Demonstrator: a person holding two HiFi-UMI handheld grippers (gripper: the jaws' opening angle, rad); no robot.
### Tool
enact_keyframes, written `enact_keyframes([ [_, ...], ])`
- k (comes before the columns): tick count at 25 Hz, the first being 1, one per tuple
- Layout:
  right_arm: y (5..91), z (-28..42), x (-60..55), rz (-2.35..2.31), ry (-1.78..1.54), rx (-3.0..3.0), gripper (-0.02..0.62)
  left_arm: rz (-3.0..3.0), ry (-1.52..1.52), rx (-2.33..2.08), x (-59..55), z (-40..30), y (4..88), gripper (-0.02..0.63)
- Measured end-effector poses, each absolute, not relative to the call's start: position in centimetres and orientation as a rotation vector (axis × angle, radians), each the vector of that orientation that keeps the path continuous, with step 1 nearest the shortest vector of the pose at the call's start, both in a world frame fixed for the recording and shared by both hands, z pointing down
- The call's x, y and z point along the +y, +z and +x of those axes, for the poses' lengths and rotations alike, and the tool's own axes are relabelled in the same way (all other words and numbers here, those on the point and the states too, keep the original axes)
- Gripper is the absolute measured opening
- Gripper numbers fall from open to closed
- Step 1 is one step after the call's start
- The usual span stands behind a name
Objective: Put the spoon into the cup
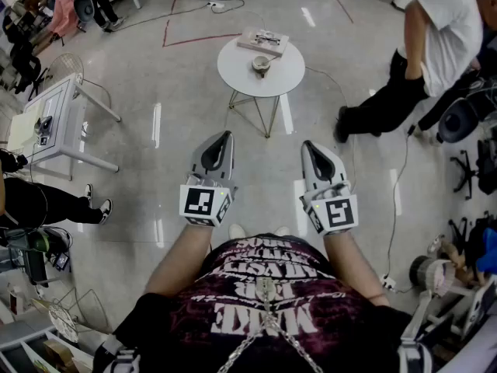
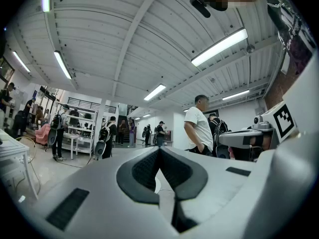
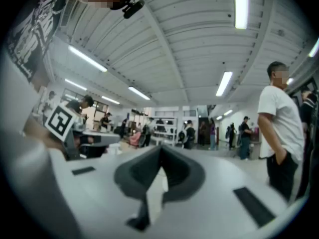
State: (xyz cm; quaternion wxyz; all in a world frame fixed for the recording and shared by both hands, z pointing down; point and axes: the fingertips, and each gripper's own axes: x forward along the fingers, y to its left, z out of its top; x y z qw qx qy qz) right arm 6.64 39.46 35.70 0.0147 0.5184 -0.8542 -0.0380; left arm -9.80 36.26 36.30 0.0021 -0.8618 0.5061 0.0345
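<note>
Far left: a seated person's legs (image 1: 46,204) reached in from the frame edge.

Left gripper (image 1: 227,136): held level in front of the wearer's torso, pointing away across the floor (image 1: 155,177). Jaws were clenched, the dark pads meeting at the tip with nothing between them.

Centre, ahead of both grippers: a round white desk (image 1: 233,72) on thin metal legs, well apart from either gripper. The cup (image 1: 261,66) stood upright near the desk's middle. Just behind it, at the far edge, lay a flat rectangular tray (image 1: 262,43) with small items on it. The spoon could not be picked out, as those items were too small to tell. The cup lay between the lines of the two grippers, a little nearer the left gripper's line.

Right gripper (image 1: 307,144): also level, beside the left one, with a gap of bare floor between them. Jaws were pressed together and empty.

Right: a person in a white shirt and dark trousers (image 1: 435,45) was bent forward on the floor, beyond the right gripper.
</note>
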Motion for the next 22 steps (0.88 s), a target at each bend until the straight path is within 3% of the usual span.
enact_keyframes([
  [22,36.5,1.6,41.7,1.673,-0.053,-2.583,0.034,-2.758,0.121,1.529,37.4,-15.3,37.7,0.026],
])
